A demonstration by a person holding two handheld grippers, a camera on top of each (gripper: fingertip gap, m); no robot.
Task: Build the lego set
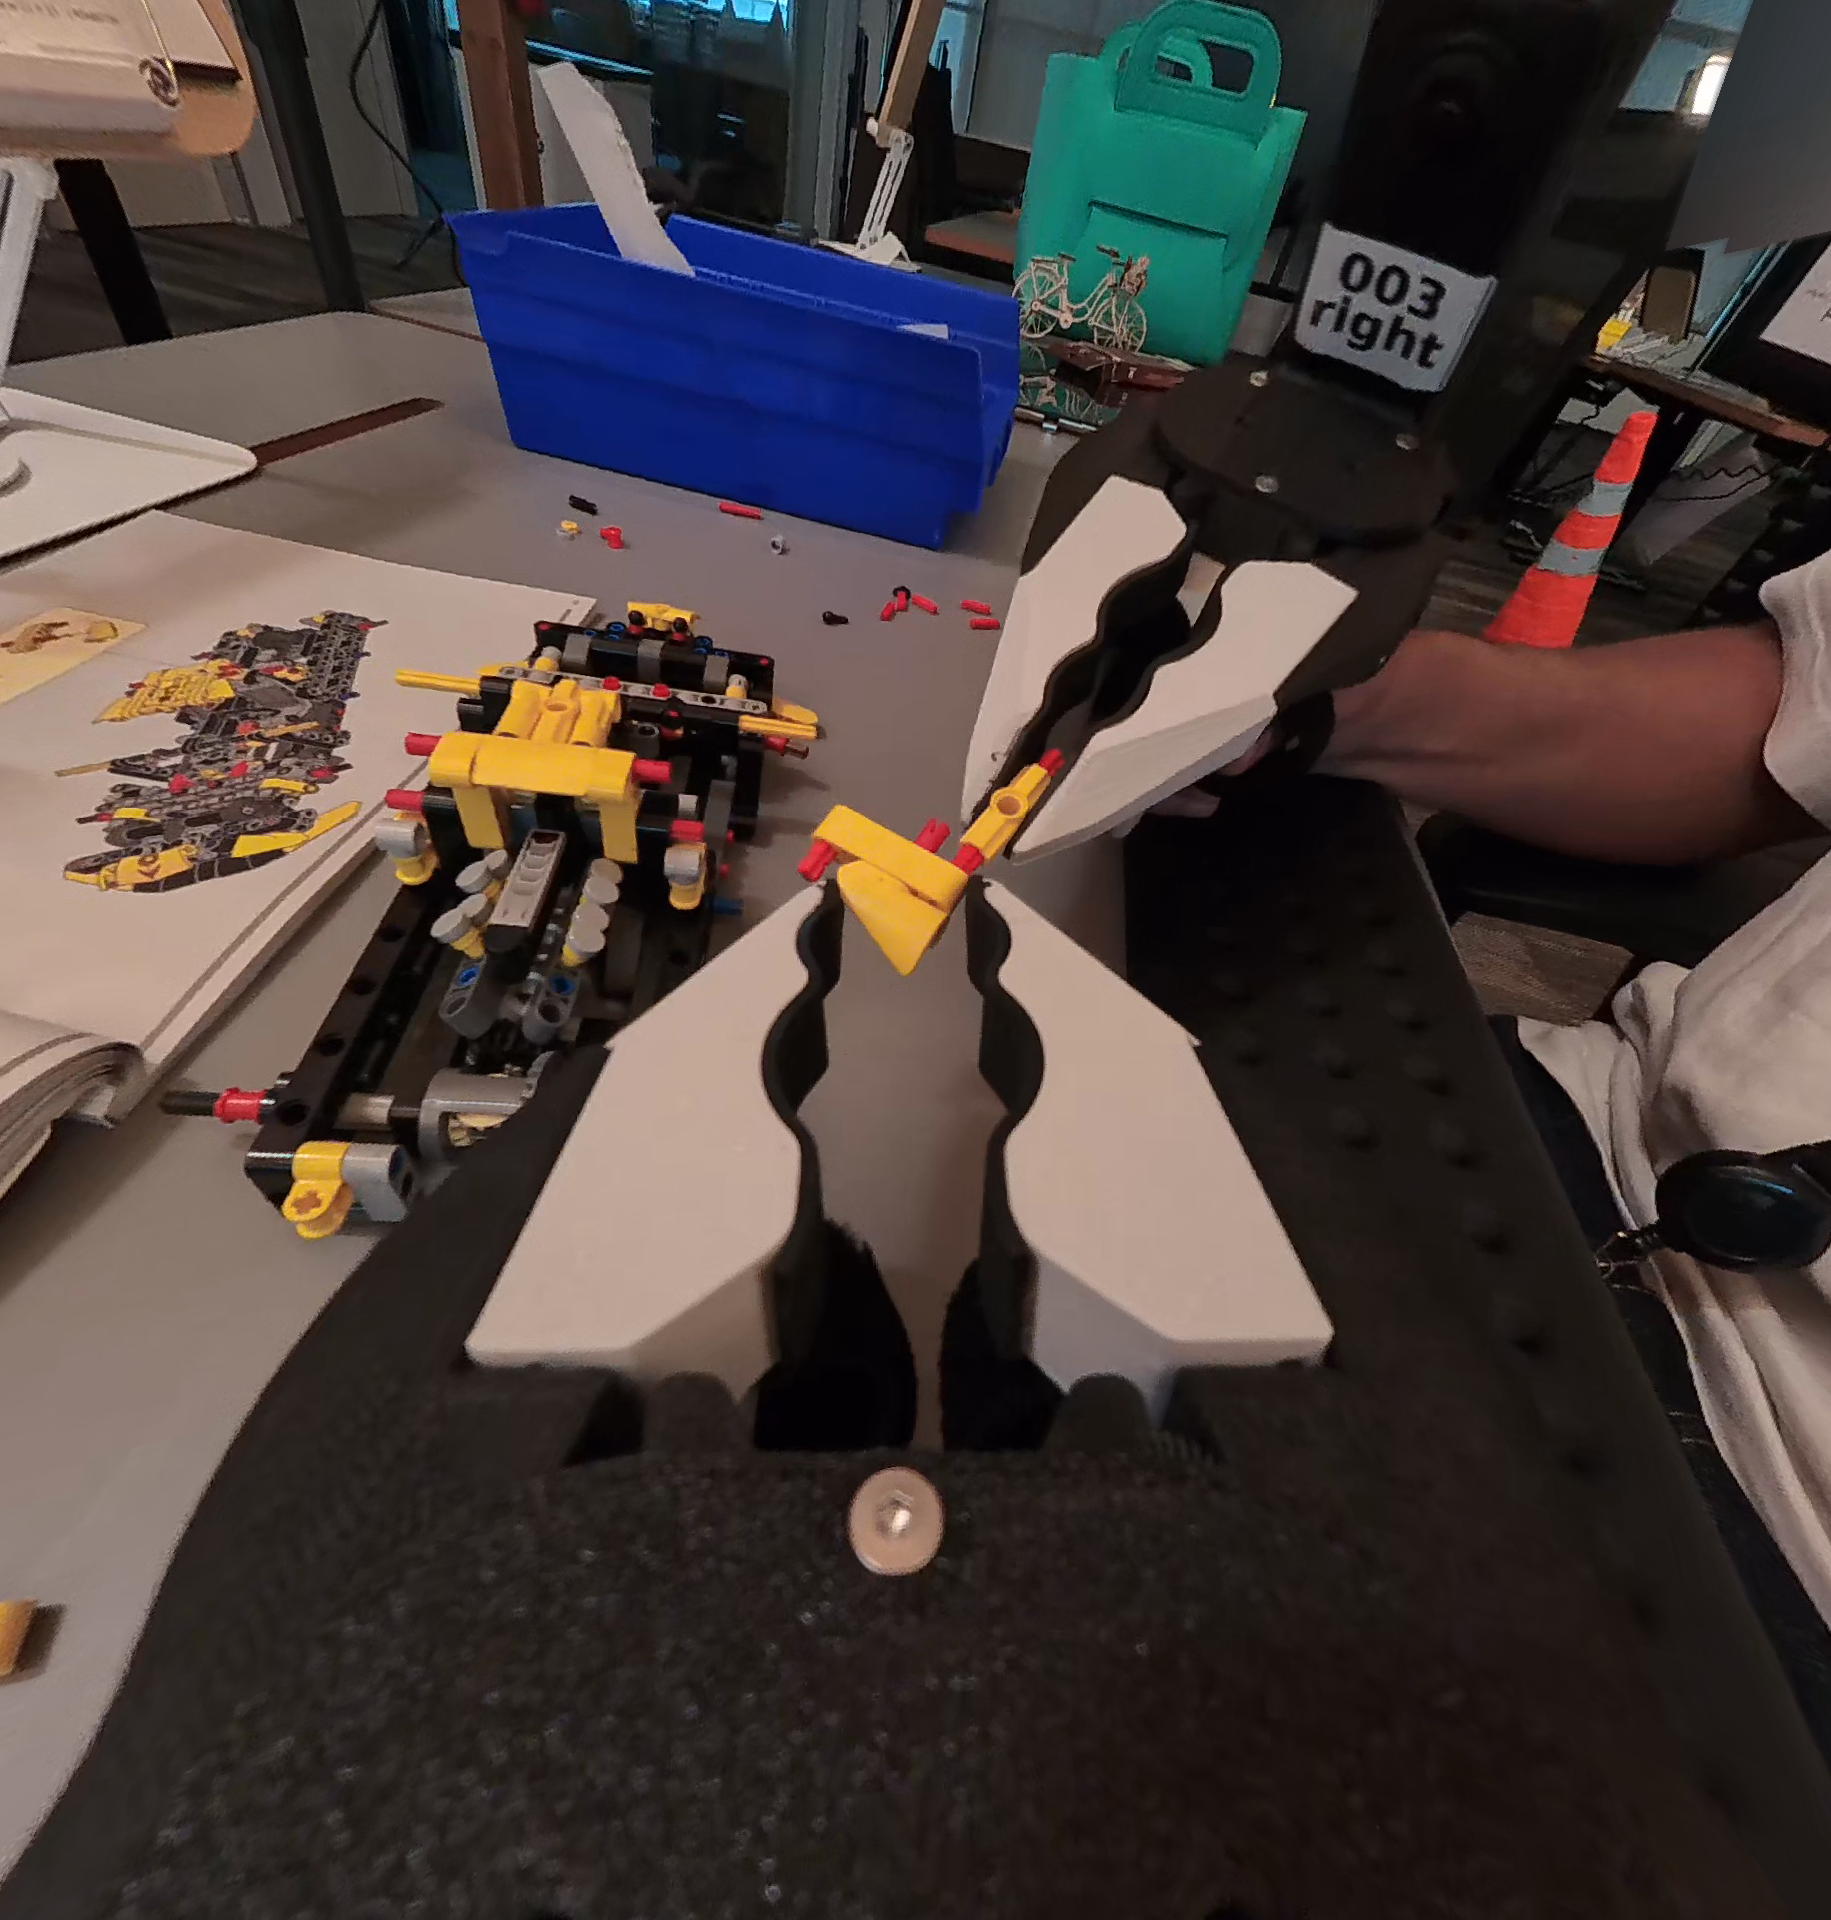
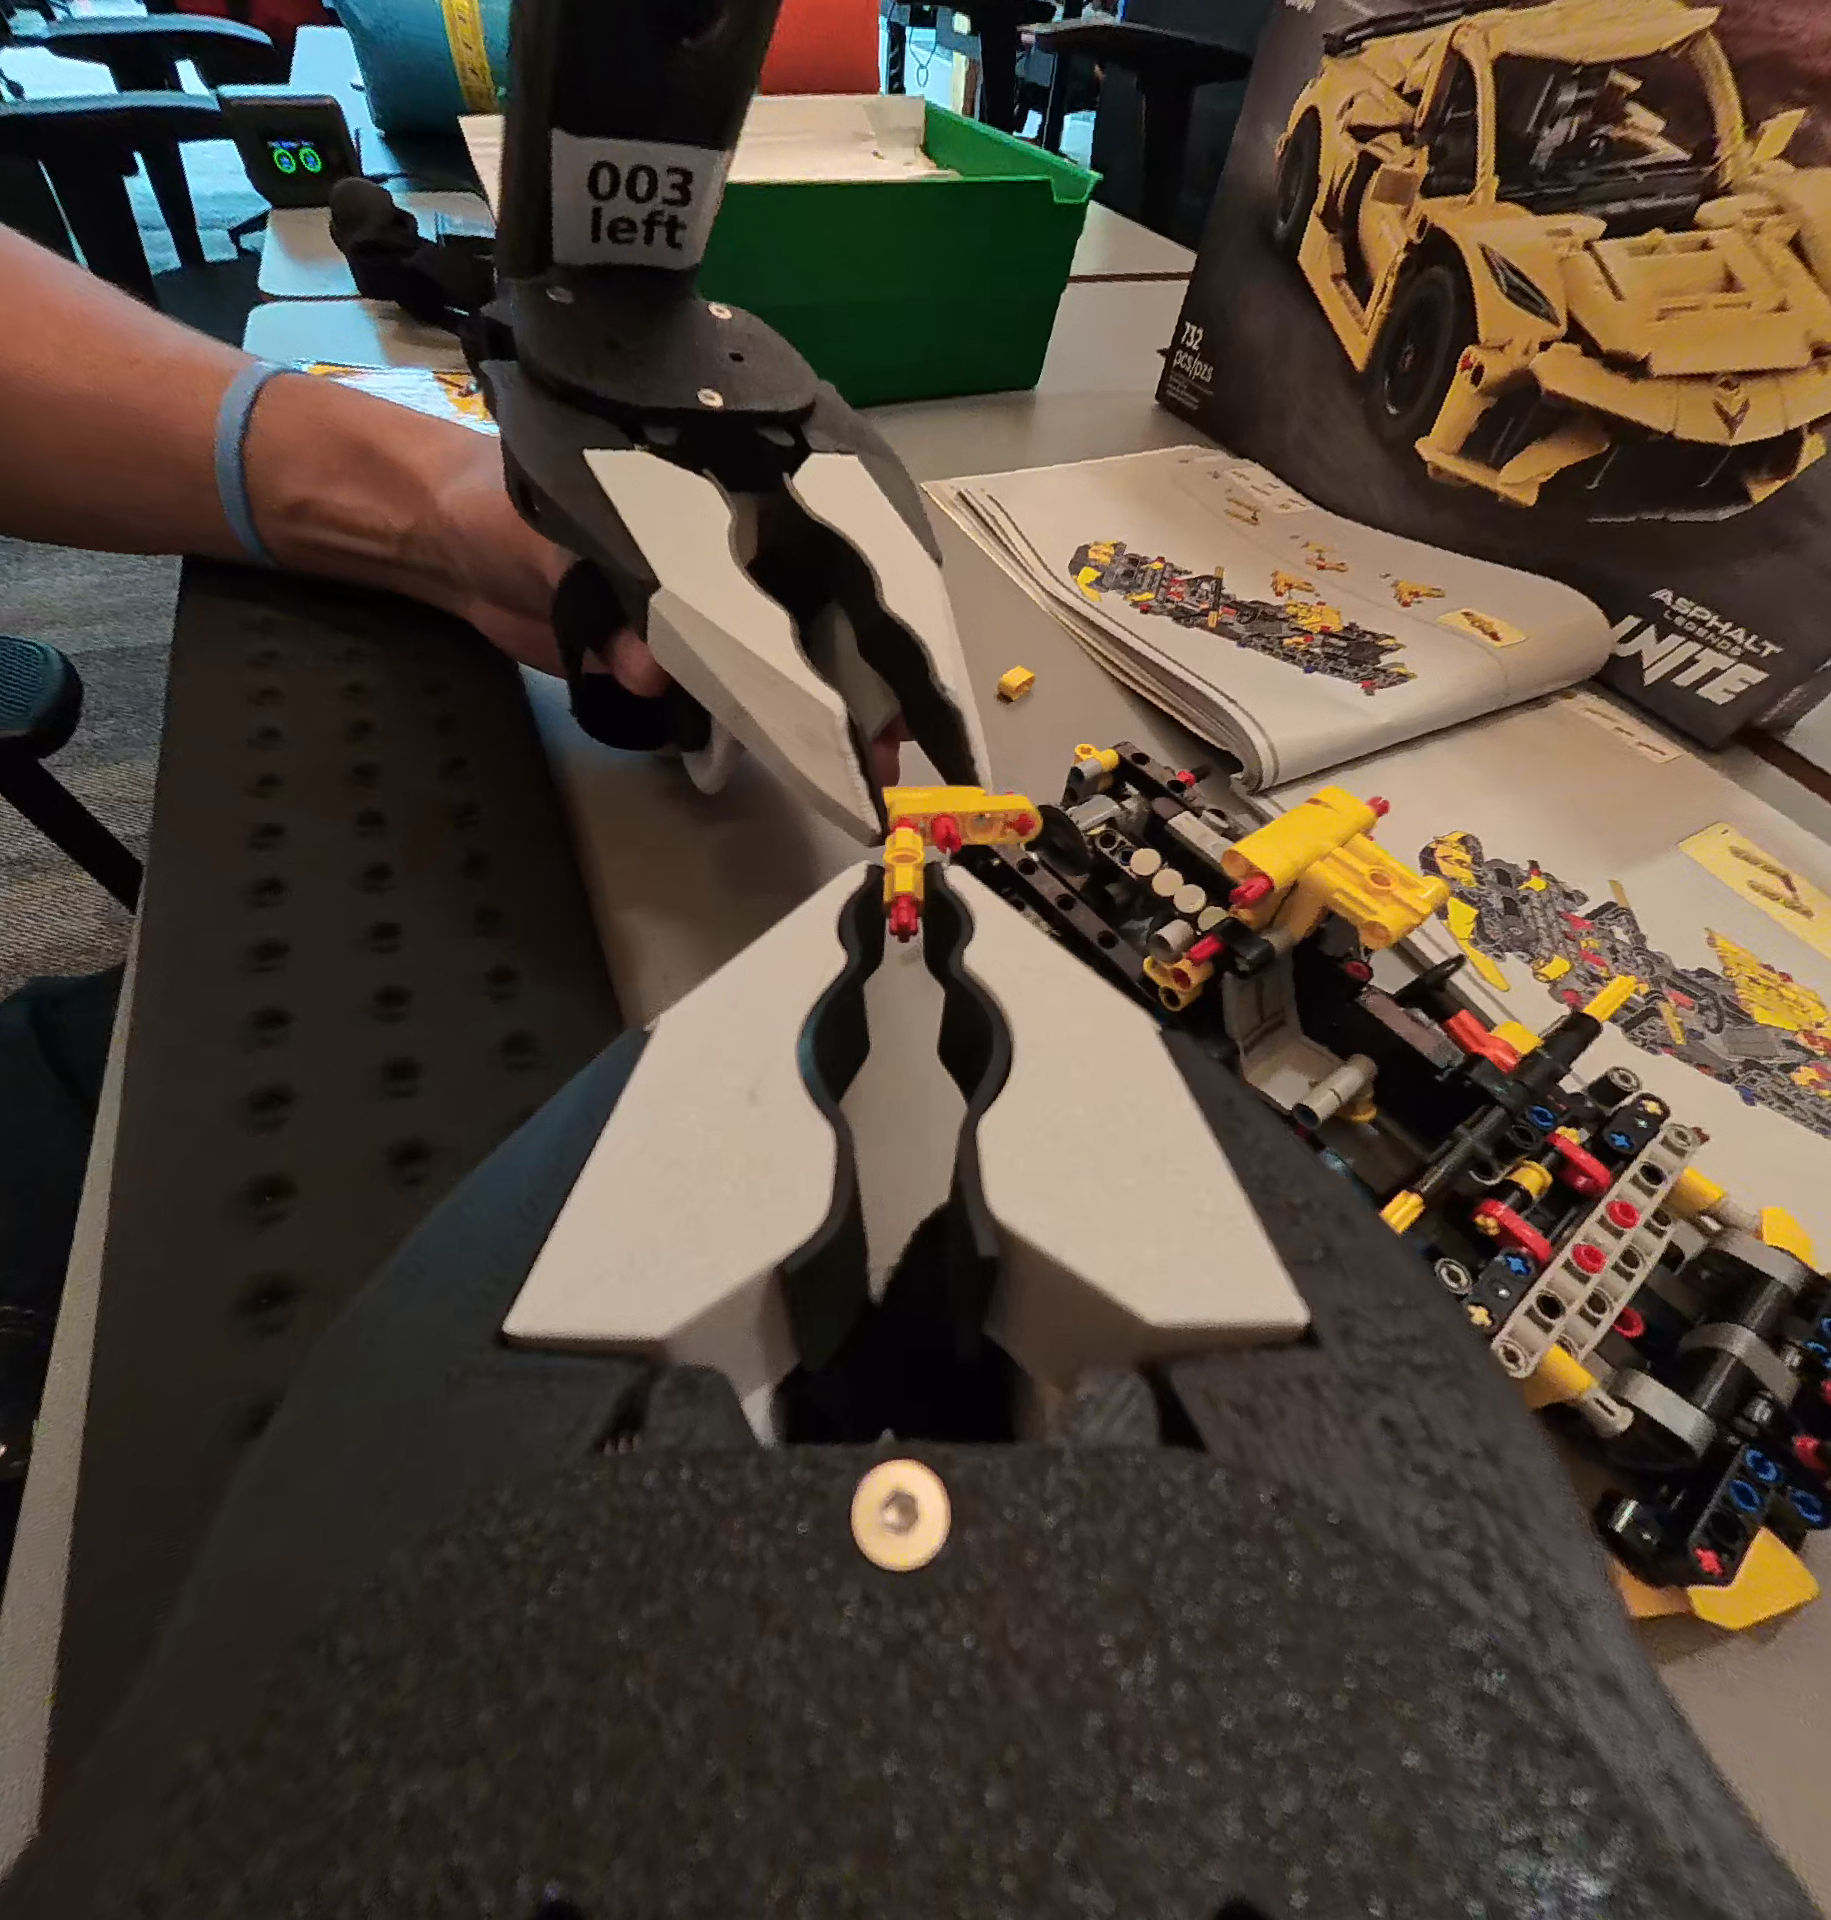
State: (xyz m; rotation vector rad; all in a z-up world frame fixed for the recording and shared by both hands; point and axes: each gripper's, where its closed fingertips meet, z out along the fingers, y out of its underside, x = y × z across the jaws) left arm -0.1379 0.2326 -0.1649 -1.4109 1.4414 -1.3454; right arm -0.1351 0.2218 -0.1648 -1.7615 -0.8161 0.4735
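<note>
Meeting tip to tip, left tongs [image 1: 895, 894] and right tongs [image 2: 906, 883] pinch yellow subassembly [image 1: 895, 883]

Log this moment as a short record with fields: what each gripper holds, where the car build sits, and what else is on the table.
left gripper: shut on the yellow sub-assembly, gripping its wedge-shaped end
right gripper: shut on a small yellow connector with red pins, pressed against the sub-assembly
held height: above the table edge, beside the build
car chassis: resting on the grey table, partly built, untouched
instruction booklet: open, next to the chassis
blue bin: behind the chassis
loose pins: scattered before the bin
set box: standing behind the booklet
</note>
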